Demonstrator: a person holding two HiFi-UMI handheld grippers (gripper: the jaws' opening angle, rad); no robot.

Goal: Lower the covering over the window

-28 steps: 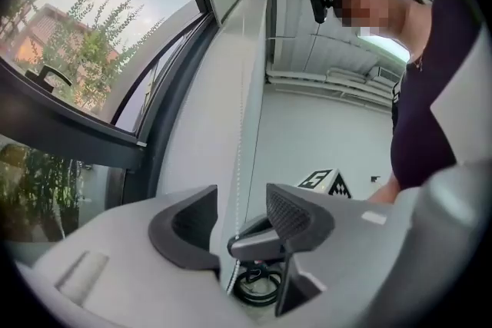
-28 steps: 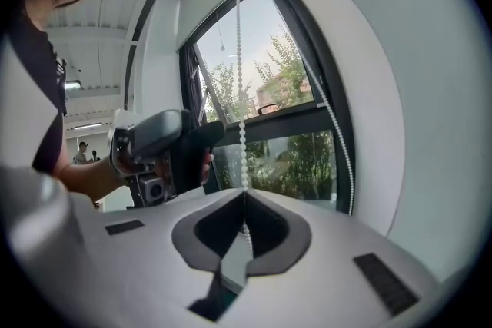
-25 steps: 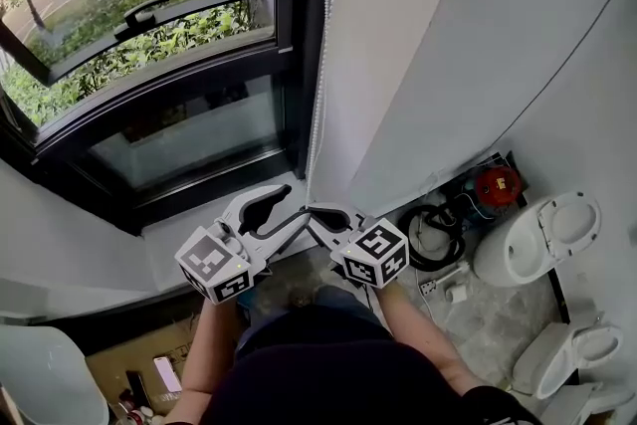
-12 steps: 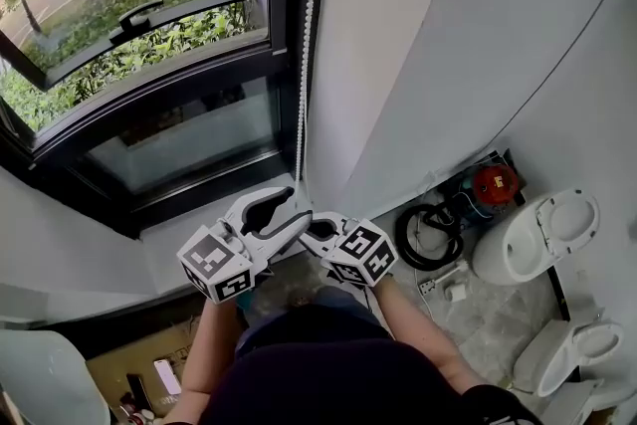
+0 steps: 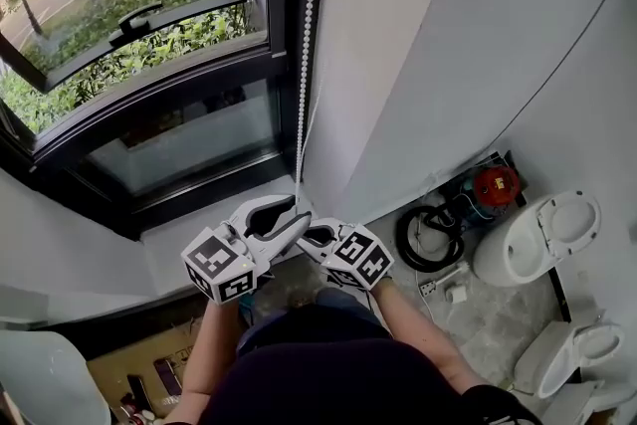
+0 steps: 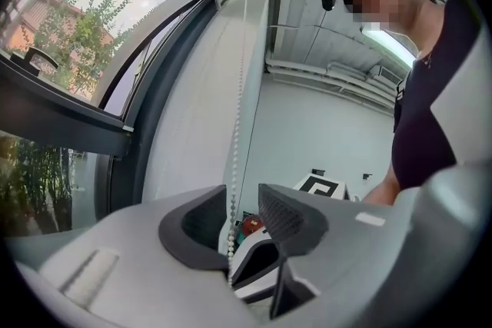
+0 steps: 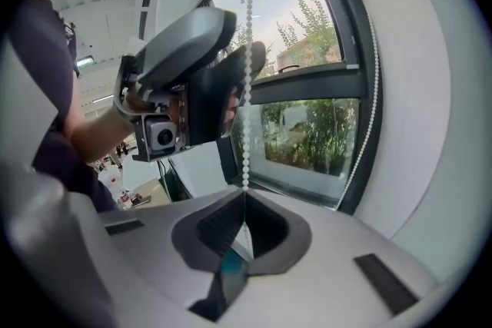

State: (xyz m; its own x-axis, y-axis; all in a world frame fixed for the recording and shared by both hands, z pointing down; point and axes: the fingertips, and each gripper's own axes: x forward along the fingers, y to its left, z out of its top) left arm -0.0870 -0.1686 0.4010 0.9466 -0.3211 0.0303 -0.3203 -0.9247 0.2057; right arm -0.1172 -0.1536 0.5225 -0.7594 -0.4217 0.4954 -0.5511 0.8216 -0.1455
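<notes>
A white bead chain (image 5: 304, 45) hangs down beside the black-framed window (image 5: 149, 35). My left gripper (image 5: 287, 211) is at the chain's lower end, just above the sill. In the left gripper view the chain (image 6: 234, 165) runs down between the jaws of that gripper (image 6: 244, 223). The jaws are closing, with a gap still showing beside the beads. My right gripper (image 5: 311, 235) sits just below and to the right, shut on the chain (image 7: 247, 88), which disappears into its closed jaws (image 7: 244, 200). No blind fabric shows over the glass.
A white windowsill (image 5: 189, 239) runs under the window. On the floor at the right stand a white toilet bowl (image 5: 537, 234), a second one (image 5: 572, 353), a black hose coil (image 5: 433, 236) and a red device (image 5: 496, 182). A cardboard box (image 5: 149, 368) is at the lower left.
My right gripper has shifted left and a little lower, tucking under the left one. The chain now hangs further left and straighter. The left jaws have narrowed around it.
</notes>
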